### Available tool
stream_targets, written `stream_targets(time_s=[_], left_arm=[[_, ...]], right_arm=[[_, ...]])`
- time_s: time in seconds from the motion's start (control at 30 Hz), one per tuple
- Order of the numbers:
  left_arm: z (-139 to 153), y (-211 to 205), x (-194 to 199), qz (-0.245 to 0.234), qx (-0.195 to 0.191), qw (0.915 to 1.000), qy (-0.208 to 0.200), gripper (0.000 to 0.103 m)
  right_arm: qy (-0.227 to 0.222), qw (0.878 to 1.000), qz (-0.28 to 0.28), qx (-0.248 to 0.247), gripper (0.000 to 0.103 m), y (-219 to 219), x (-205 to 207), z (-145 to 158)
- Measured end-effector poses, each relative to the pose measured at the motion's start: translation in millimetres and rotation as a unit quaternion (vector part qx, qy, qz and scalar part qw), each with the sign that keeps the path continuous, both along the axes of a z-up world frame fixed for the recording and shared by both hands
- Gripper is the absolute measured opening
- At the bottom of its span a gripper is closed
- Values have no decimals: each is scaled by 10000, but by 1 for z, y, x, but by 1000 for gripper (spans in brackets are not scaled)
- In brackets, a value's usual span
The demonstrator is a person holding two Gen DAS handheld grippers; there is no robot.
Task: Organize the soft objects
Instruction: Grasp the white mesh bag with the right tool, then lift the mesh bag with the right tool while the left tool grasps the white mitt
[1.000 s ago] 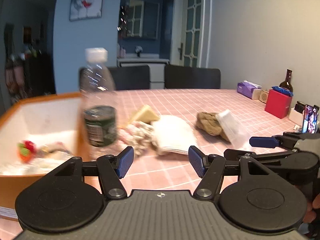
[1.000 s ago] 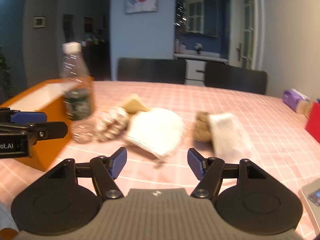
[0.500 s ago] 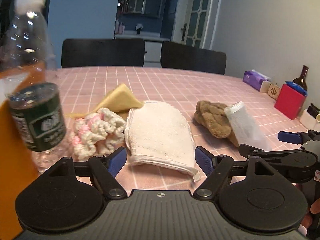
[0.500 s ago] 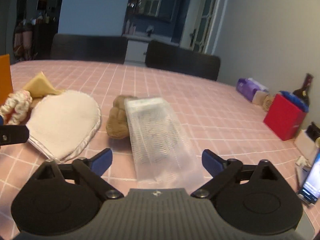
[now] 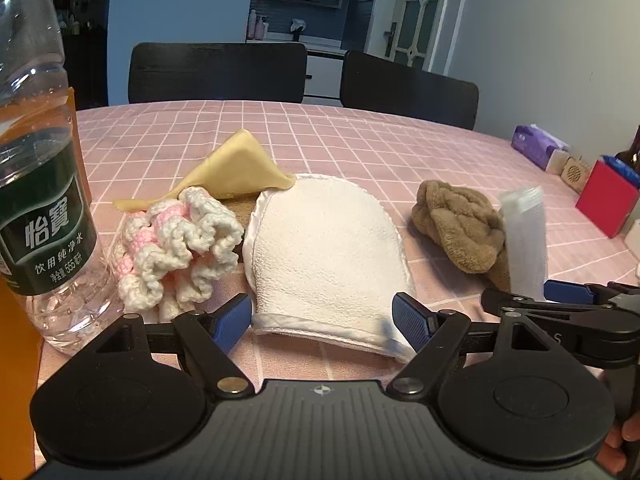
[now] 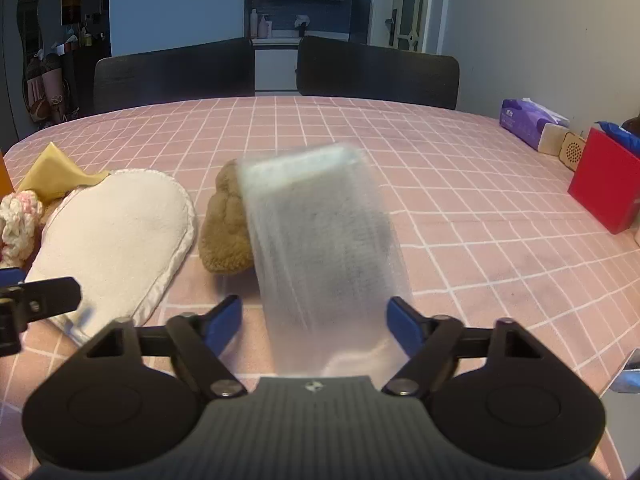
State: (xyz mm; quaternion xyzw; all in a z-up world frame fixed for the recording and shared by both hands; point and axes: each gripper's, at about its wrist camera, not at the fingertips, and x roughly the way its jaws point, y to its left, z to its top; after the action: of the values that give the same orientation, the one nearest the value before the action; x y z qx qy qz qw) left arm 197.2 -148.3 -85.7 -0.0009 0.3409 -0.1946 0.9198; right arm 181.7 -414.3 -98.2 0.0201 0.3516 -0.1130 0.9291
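A white terry mitt [image 5: 324, 256] lies on the pink checked table, its near edge between my open left gripper [image 5: 322, 318] fingers. A pink and white crocheted piece [image 5: 176, 248] and a yellow cloth [image 5: 236, 172] lie to its left. A brown plush cloth [image 5: 460, 228] lies to its right, partly under a clear mesh packet [image 6: 320, 264]. My right gripper [image 6: 316, 322] is open, with the packet's near end between its fingers; the packet looks blurred. The mitt [image 6: 116, 240] and brown cloth [image 6: 224, 236] also show in the right wrist view.
A water bottle [image 5: 40, 184] stands at the left beside an orange box [image 5: 16, 380]. A red box [image 6: 604, 180], a purple tissue pack [image 6: 528, 120] and small items sit at the right edge. Two dark chairs [image 6: 276, 72] stand behind the table.
Both grippers have moved forward and down toward the table. The left now frames the mitt's near edge; the right now frames the mesh packet. The bottle has slid to the left edge of view.
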Motion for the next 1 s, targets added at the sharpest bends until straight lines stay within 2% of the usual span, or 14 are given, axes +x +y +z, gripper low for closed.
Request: stream_targets(time_s=[0.03,0.1,0.17,0.23,0.27,0.33,0.4,0.5,0.67,0.8,1.0], left_arm=[[-1,-1,0,1,14,10000,0,89],[-2,-2,1,32,42,10000,21,83],[-3,-1,1,90,89,9999,4,72],[-4,0,0,152,127,9998,-20,57],[-4,2,-1,177,138,9997,-27,54],[-3,3,-3,228,190,9995,-80,36],[-1,5,-6,267,232,9992,-165,28],[2,7,-11,236,261,9990,-259,16],[7,12,-19,219,175,9989,-376,12],[13,20,-31,156,-23,9993,-338,11],[22,38,-62,-15,-171,9995,-280,11]], right_arm=[[12,10000,5,-22,67,1,-1,0],[14,10000,11,-28,56,3,-2,-1],[24,10000,-15,-21,51,2,-3,-2],[18,10000,-41,-36,43,3,-6,-2],[20,10000,-55,-66,37,3,-6,-2],[1,9998,-61,-179,27,6,-9,-2],[-49,9993,-96,-353,16,10,-13,1],[-164,9983,-111,-545,10,16,-20,6],[-364,9980,-8,-523,7,23,-35,19],[-446,9983,191,-308,4,31,-52,27],[-454,9963,724,-47,3,53,-80,33]])
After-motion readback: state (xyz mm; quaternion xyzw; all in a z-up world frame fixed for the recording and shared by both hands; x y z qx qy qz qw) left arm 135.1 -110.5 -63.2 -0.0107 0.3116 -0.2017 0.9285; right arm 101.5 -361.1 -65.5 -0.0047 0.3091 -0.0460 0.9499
